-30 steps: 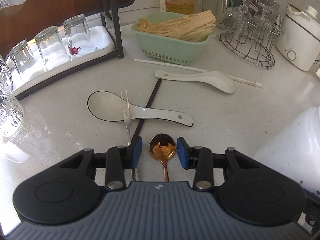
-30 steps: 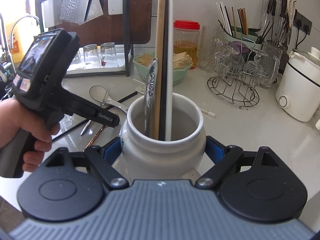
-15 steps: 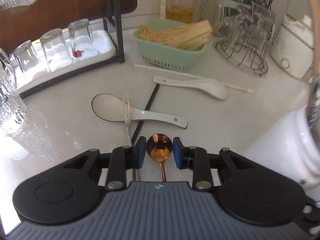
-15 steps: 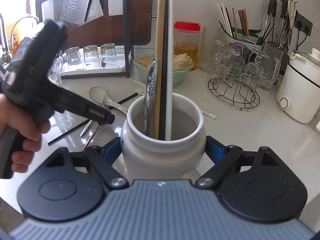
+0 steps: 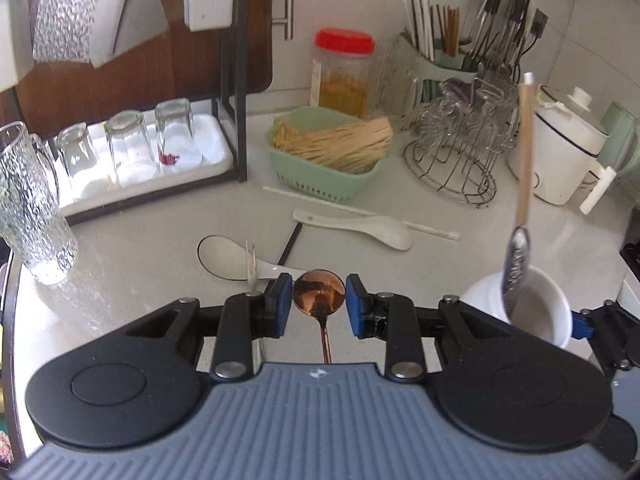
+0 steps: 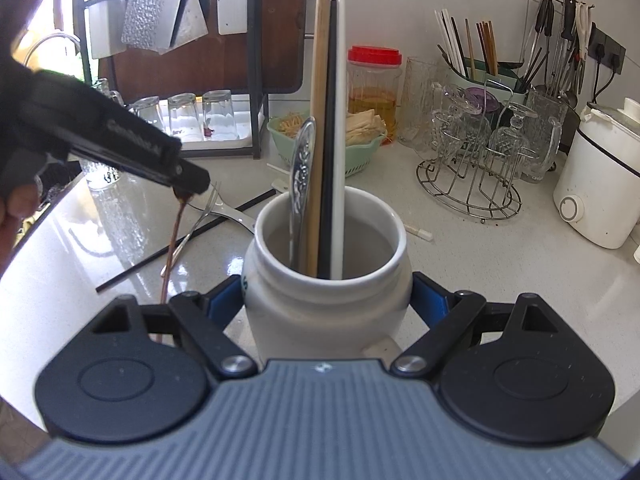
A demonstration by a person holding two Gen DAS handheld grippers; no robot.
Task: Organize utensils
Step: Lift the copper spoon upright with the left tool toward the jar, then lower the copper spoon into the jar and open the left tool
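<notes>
Left gripper (image 5: 319, 305): blue pads pinch the bowl of a copper spoon (image 5: 319, 292), one pad on each side. In the right wrist view the spoon hangs handle-down from that gripper's tip, clear of the counter (image 5: 140, 248), just left of the jar (image 6: 326, 280).

Right gripper (image 6: 327, 300): jaws spread wide and clamped on the white jar's sides, jar upright between the pads. Inside it stand a metal spoon (image 6: 302, 168), a wooden chopstick (image 6: 319, 120), a black chopstick (image 6: 331, 120) and a white chopstick (image 6: 341, 120).

On the counter beyond: a fork (image 5: 251, 258) lying over a white rice paddle (image 5: 224, 254), a black stick (image 5: 290, 242) under them, a white soup spoon (image 5: 360, 226) and a white stick (image 5: 320, 200) further back. Behind those a green basket (image 5: 320, 176), a wire glass rack (image 5: 456, 160), upturned glasses on a tray (image 5: 208, 148), and a white cooker (image 5: 564, 160) at right.
</notes>
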